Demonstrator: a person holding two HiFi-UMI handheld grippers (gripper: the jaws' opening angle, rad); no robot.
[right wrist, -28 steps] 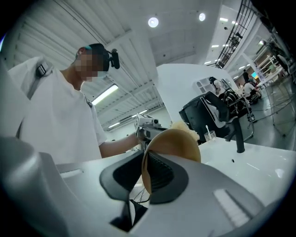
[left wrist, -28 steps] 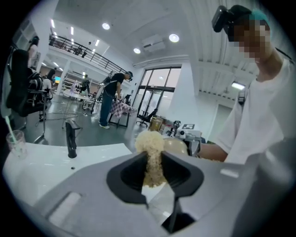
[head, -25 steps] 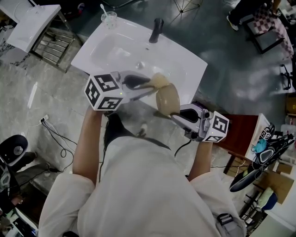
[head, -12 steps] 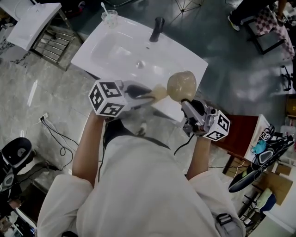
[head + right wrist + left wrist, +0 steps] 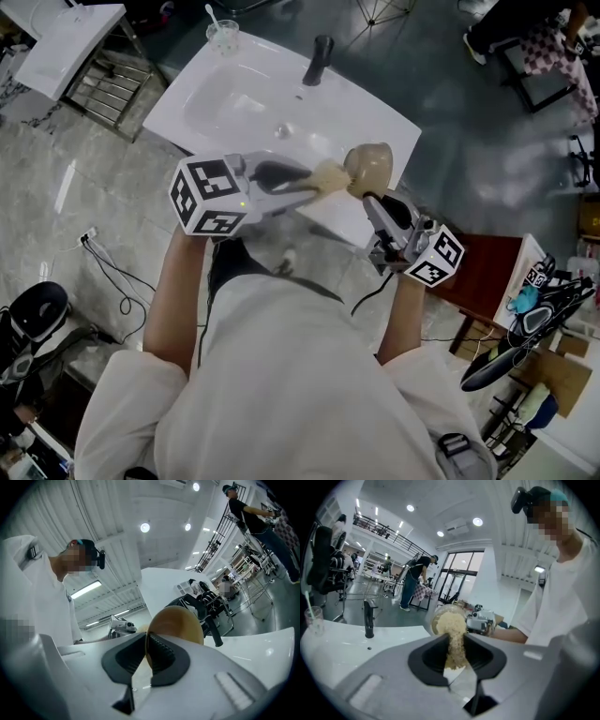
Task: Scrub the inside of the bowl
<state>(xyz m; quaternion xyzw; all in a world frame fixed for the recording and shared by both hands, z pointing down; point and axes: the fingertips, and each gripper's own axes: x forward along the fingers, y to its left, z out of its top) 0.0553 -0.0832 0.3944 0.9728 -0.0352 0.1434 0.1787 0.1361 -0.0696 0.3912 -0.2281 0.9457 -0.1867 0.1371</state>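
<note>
A tan bowl [image 5: 372, 165] is held on its side over the front of the white sink [image 5: 234, 103], its mouth turned left. My right gripper [image 5: 372, 199] is shut on the bowl's rim [image 5: 178, 625], the wall pinched between its ribbed pads. My left gripper [image 5: 314, 180] is shut on a beige scrub sponge [image 5: 330, 175], whose far end sits in the bowl's mouth. In the left gripper view the sponge [image 5: 452, 634] runs from between the jaws into the bowl [image 5: 436, 616].
A black faucet [image 5: 319, 58] stands at the sink's back edge, and a clear cup [image 5: 221, 37] with a stick in it sits at the back left corner. A metal rack [image 5: 108, 89] is left of the sink. A dark red stand [image 5: 492, 267] is at the right.
The bowl rose and turned from beside the sponge up to the right. The left gripper then pushed the sponge right into the bowl's mouth.
</note>
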